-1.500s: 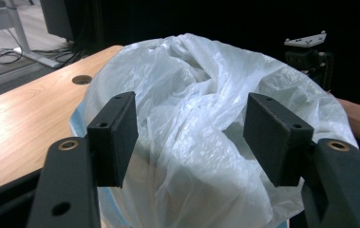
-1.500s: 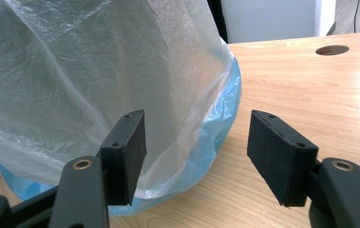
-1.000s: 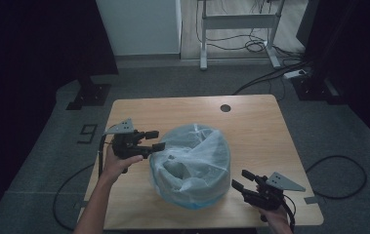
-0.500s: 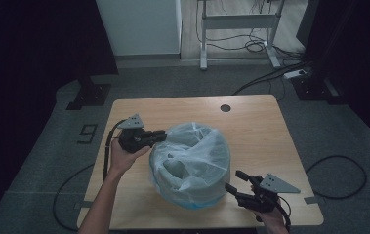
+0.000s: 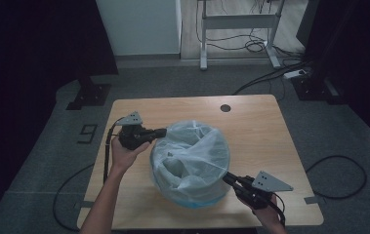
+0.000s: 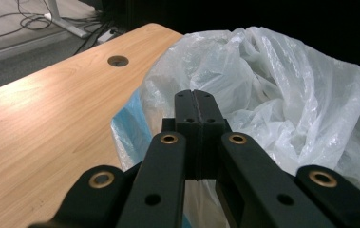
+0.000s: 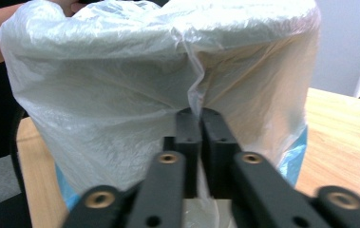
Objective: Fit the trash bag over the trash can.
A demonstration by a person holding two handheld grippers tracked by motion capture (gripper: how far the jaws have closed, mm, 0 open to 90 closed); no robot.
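The plastic bag [image 5: 192, 158], thin, crinkled and milky-clear, sits draped over a round blue bin [image 5: 197, 201] near the middle of the wooden surface [image 5: 260, 126]. Since a second ago both tongs have just been closing and now pinch the film: the left tongs [image 5: 161, 132], which stood off to the bag's left with jaws apart, are clenched on its upper left edge, and the right tongs [image 5: 227, 177], which hung clear at the near right, grip the bag's lower right side. The left gripper view shows its jaws pressed flat together with film bunched beside them, plus a blue strip of bin wall [image 6: 130, 121]. The right gripper view shows a fold of film drawn into its closed jaws.
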